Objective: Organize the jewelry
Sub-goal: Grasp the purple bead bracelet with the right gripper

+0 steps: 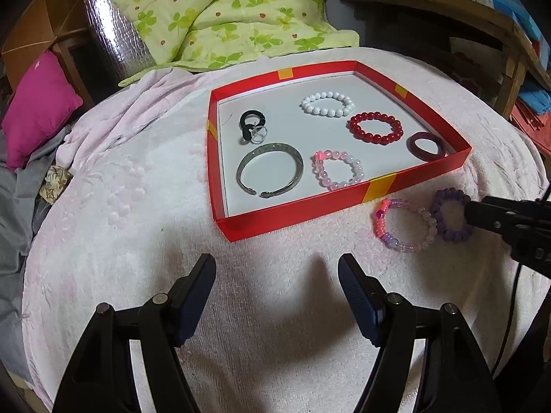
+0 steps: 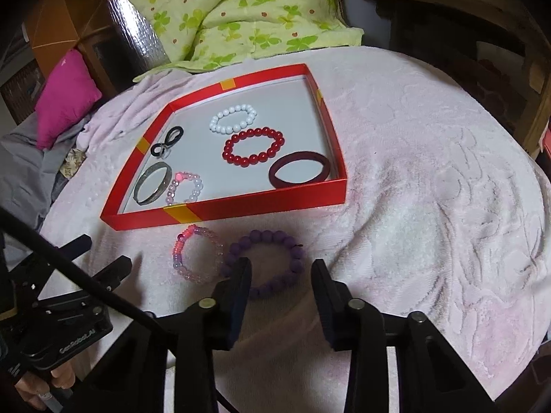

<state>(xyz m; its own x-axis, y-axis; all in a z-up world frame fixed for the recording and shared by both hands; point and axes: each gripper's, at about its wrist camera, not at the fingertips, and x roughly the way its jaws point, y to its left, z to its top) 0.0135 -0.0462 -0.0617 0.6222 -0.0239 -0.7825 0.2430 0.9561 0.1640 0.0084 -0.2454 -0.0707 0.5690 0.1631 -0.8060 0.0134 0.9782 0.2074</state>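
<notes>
Hovering with fingers spread and empty, the right gripper (image 2: 280, 272) straddled the matte purple beaded bracelet (image 2: 267, 264) outside the shallow red cardboard tray (image 2: 255, 203); the left gripper (image 1: 277, 268) gaped wide, holding nothing.

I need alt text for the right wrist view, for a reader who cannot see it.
The open right tongs hover low over a purple bead bracelet lying beside a pink bead bracelet on a pale pink blanket. Behind them, a shallow red tray holds more bracelets, bangles and rings.
</notes>
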